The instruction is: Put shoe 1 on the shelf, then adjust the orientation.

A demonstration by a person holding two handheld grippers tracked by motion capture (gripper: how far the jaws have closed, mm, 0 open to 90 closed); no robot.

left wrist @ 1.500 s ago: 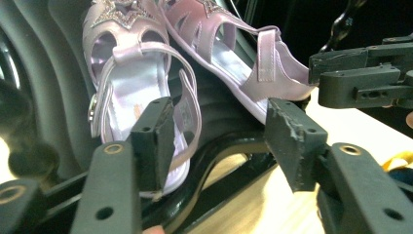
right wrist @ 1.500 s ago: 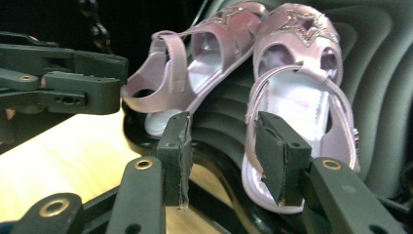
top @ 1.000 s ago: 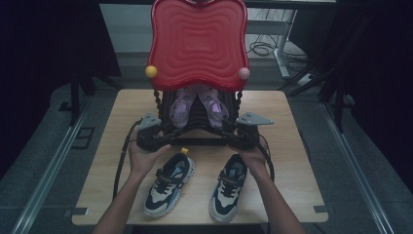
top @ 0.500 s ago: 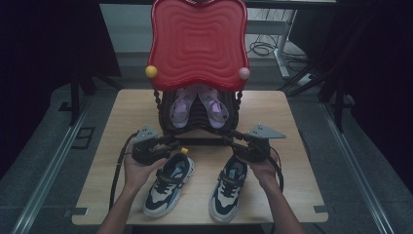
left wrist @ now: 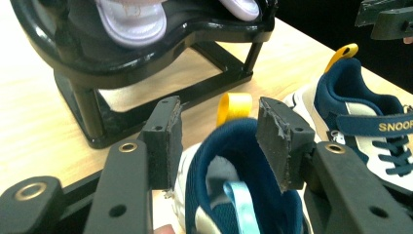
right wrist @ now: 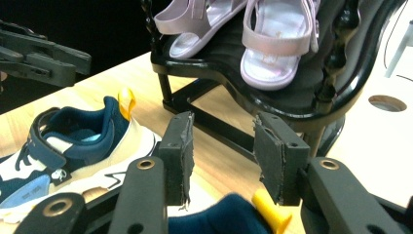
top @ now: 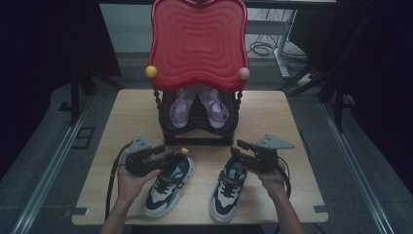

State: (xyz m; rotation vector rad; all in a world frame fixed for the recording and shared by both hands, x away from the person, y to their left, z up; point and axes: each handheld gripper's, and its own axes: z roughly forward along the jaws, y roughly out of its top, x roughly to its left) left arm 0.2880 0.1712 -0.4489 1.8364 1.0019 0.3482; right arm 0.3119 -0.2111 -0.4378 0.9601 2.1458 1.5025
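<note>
Landmark: the black shoe rack (top: 199, 127) under its red wavy panel (top: 197, 43), at the far middle of the wooden table (top: 126, 105); a pair of lilac sandals (top: 198, 105) lies on its shelf; all places below are read from that rack. Left and in front of the rack, the left gripper (top: 163, 155) sits at the heel of the left sneaker (top: 168, 183), jaws apart and straddling the navy heel collar (left wrist: 243, 161) without pressing it; the yellow pull loop (left wrist: 233, 106) stands just beyond the pads, toward the rack's base. Judged handling: a small child's trainer, light, with a padded collar that will squash before it resists and a stiffer heel counter below; the mesh upper looks grippy, not slippery; nothing fragile. Best hold is probably across the collar and counter, one pad inside and one outside, low enough that the foam does not simply fold; the loop alone would let the shoe swing. Right and in front of the rack, the right sneaker (top: 228, 187) lies parallel to its mate, heel toward the rack, toe toward the person; the right gripper (top: 238, 151) hovers just over its heel, jaws open with nothing between them, its yellow tab (right wrist: 267, 208) showing below the pads; same hold advised, and the light weight suggests a modest squeeze will carry it.
</note>
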